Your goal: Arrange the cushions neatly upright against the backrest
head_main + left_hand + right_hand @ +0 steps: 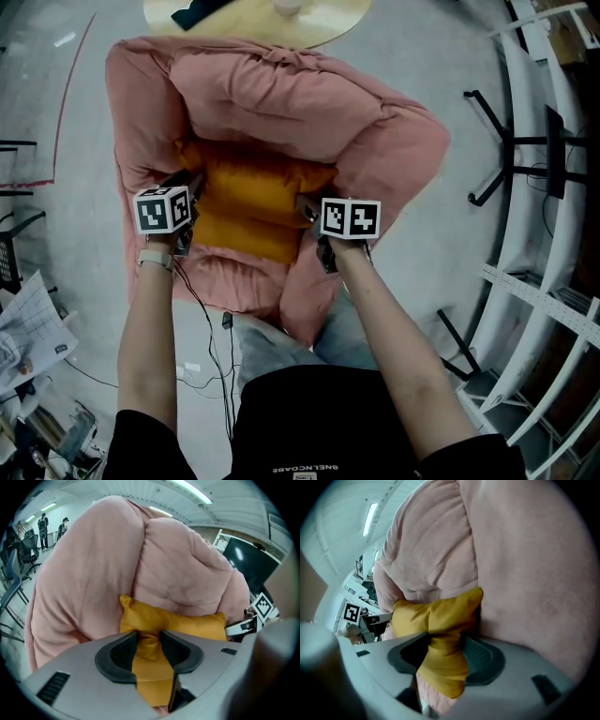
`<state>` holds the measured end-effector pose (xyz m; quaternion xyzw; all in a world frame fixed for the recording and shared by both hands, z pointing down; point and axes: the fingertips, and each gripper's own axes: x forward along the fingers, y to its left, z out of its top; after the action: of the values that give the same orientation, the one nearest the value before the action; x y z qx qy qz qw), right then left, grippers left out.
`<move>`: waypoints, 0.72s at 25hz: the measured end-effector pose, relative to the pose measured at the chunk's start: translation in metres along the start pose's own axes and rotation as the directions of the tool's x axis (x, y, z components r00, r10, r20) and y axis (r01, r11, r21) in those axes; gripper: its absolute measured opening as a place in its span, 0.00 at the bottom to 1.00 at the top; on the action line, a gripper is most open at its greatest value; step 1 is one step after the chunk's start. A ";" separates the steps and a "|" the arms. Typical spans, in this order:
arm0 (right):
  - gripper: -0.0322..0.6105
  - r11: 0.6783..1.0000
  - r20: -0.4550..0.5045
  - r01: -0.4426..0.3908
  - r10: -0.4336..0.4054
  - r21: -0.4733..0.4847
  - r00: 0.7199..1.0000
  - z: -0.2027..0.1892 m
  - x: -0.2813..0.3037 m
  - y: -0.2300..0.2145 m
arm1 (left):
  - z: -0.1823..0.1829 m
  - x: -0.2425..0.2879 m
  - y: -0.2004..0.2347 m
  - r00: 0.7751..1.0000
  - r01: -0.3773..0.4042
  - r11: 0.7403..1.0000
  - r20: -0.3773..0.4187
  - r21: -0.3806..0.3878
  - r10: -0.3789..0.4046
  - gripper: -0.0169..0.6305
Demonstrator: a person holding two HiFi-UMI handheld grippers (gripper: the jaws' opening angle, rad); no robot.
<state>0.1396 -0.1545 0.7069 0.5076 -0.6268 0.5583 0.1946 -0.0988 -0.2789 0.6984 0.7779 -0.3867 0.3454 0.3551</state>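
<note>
An orange cushion (248, 202) lies on the seat of a pink padded armchair, in front of its puffy backrest (281, 94). My left gripper (190, 183) is at the cushion's left edge, and my right gripper (307, 208) at its right edge. In the left gripper view, the orange cushion (173, 623) is bunched between the pads of the left gripper (149, 646), which is shut on it. In the right gripper view, a fold of the orange cushion (436, 613) hangs pinched in the right gripper (443, 653). The cushion leans low against the backrest (178, 564).
A round wooden table (253, 19) stands behind the armchair. A black stand (506, 141) and white shelving (544, 281) are at the right. Papers (28, 328) and clutter lie at the lower left, and cables (211, 356) run over the grey floor.
</note>
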 end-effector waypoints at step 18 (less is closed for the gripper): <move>0.08 0.992 0.307 -0.093 0.114 -0.083 0.945 -0.029 -0.119 0.107 | -0.020 -0.128 -0.099 0.955 0.236 0.966 0.157 0.100 -0.250 0.15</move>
<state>0.0877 -0.0940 0.5653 0.5489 -0.6938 0.4591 0.0809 -0.0794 -0.1723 0.5761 0.8596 -0.3024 0.2472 0.3294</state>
